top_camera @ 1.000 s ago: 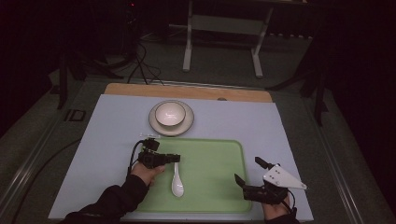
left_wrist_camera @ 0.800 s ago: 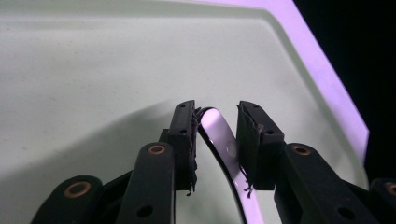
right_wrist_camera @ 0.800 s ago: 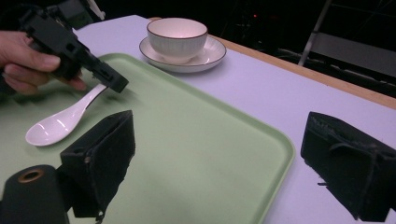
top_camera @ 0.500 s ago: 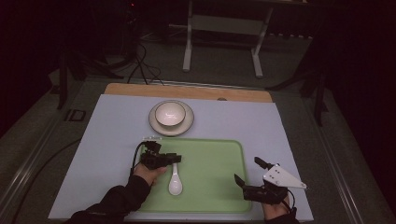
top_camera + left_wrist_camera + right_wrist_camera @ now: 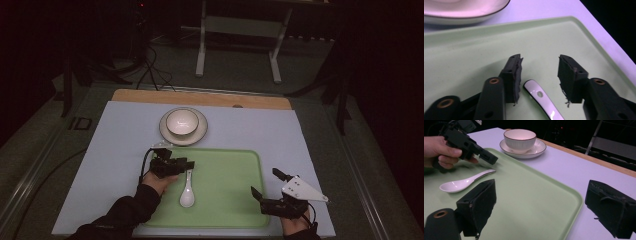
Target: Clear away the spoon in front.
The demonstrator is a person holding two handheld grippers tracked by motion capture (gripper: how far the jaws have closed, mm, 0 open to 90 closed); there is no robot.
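A white ceramic spoon [image 5: 187,194] lies flat on the green tray [image 5: 225,200], bowl end toward the person. My left gripper [image 5: 190,164] hovers low over the spoon's handle [image 5: 541,98]. Its jaws have just been opening, and the handle lies between them with neither pad [image 5: 517,72] touching it. My right gripper [image 5: 265,182] rests at the tray's near right corner, open and empty. In the right gripper view its jaws [image 5: 541,192] frame the tray, with the spoon [image 5: 461,183] and the left gripper [image 5: 489,158] at the left.
A white bowl [image 5: 182,121] sits on a saucer [image 5: 200,134] just beyond the tray's far edge, on the pale blue mat [image 5: 260,130]. A wooden strip [image 5: 200,97] borders the mat's far side. Dark stands and cables lie beyond the table.
The left gripper's jaws have spread apart over the spoon's handle and the hand has shifted slightly. The spoon stays flat on the tray. The right gripper has not moved.
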